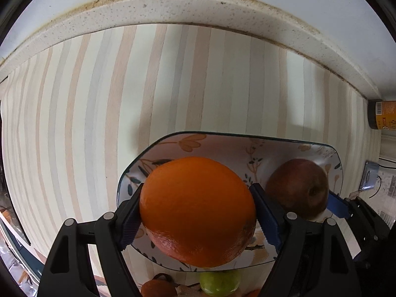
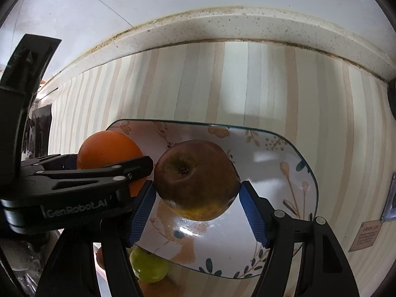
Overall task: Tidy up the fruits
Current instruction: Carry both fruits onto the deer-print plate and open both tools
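Two fruits gripped above floral ceramic plate (image 2: 284,153): round orange (image 1: 198,210) in left gripper (image 1: 198,212), brownish-red apple (image 2: 196,179) in right gripper (image 2: 196,198), lower centre.

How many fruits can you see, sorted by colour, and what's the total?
Orange: 1, the orange held in the left tongs over the plate
Red-brown: 1, the apple in the right tongs
Green: 1, the green fruit by the plate's near edge
Total: 3; partly hidden orange shapes uncounted.
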